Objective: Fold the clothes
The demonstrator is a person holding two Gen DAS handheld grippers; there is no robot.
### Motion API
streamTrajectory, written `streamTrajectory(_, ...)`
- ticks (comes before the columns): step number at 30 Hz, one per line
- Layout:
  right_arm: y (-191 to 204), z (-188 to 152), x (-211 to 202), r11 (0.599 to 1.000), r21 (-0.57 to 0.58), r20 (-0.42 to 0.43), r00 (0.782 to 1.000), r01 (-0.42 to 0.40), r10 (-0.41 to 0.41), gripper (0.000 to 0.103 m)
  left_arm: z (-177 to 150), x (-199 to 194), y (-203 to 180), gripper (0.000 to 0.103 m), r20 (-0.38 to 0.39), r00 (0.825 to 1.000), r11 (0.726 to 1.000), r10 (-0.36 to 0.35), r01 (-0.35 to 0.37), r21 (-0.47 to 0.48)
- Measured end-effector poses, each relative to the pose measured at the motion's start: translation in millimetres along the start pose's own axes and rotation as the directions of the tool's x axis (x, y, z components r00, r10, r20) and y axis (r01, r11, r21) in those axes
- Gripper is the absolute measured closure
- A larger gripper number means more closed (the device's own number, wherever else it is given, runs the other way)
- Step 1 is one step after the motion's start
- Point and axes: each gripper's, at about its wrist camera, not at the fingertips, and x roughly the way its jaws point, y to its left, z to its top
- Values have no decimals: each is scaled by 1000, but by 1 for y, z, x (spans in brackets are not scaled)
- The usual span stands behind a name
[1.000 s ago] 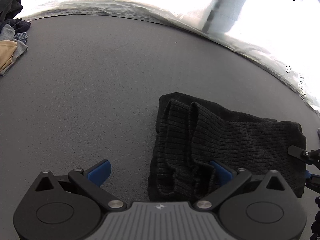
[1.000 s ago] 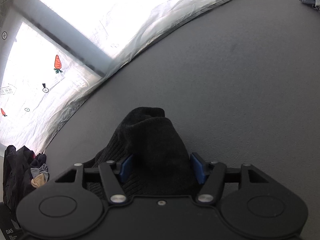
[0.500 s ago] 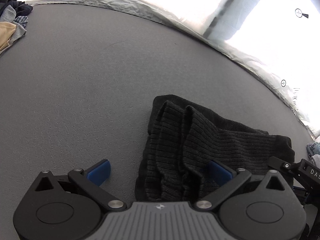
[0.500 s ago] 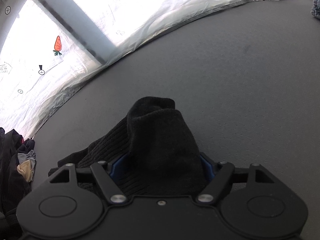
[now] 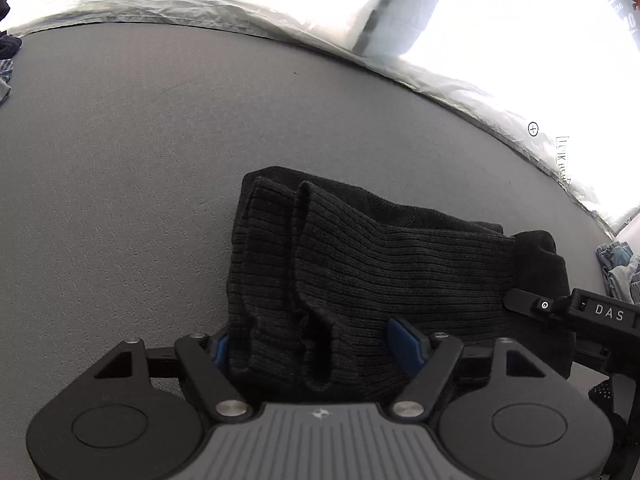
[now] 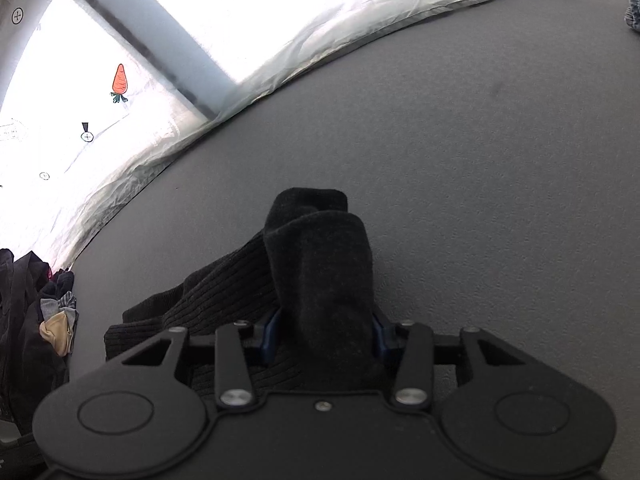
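The left hand-held gripper point(image 5: 316, 340), black with blue pads, had just been closing, and its jaws stood around the ribbed cuff end of a pair of black knitted socks point(image 5: 380, 276); the left pad touched the fabric's edge while the right pad lay on top of the knit, so a firm pinch could not be confirmed. The right hand-held gripper point(image 6: 326, 330), also black with blue pads, had likewise just been closing, and its two pads pressed against both sides of the smooth toe end of the socks, pinching it. The socks lay flat on a grey, finely textured bench point(image 5: 140, 168), stretched between the two grippers. Behind the bench hung a crinkled, silvery-white sheet point(image 6: 280, 20) printed with a small orange carrot point(image 6: 119, 80). A heap of dark and tan clothing point(image 6: 36, 320) sat at the bench's far left edge, and some blue denim fabric point(image 5: 618, 264) lay at its right edge.
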Motion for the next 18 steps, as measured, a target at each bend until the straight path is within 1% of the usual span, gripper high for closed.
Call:
streamTrajectory(1, 2, -1, -3, 1000, -4, 5, 1000, -1, 1, 72, 0, -2, 1, 45, 3, 1000, 1000, -3, 3, -6)
streamTrajectory(3, 6, -2, -8, 1000, -10, 17, 1000, -3, 3, 81, 2, -5, 2, 53, 7, 1000, 1000, -6, 6, -10)
streamTrajectory(4, 7, -3, -11, 1000, -2, 28, 1000, -9, 9, 83, 1, -8, 1, 59, 15, 1000, 1000, 0, 0, 0)
streamTrajectory(7, 8, -8, -26, 998, 45, 53, 998, -49, 46, 87, -2, -20, -2, 72, 42, 999, 999, 5, -7, 34)
streamTrajectory(9, 8, -11, -37, 995, 69, 69, 995, -74, 69, 88, -4, -30, -5, 77, 64, 998, 999, -8, 5, 47)
streamTrajectory(10, 9, -13, -44, 994, 70, 80, 994, -81, 76, 89, -8, -39, -8, 78, 85, 996, 998, -27, 21, 64)
streamTrajectory(12, 12, -17, -57, 993, 72, 97, 992, -93, 86, 90, -12, -51, -18, 79, 111, 993, 993, -36, 23, 116)
streamTrajectory(15, 16, -27, -77, 992, 72, 119, 988, -107, 98, 91, -22, -69, -31, 79, 138, 988, 985, -63, 39, 169)
streamTrajectory(18, 20, -38, -98, 991, 65, 140, 985, -115, 105, 91, -39, -90, -39, 79, 157, 983, 980, -99, 69, 188)
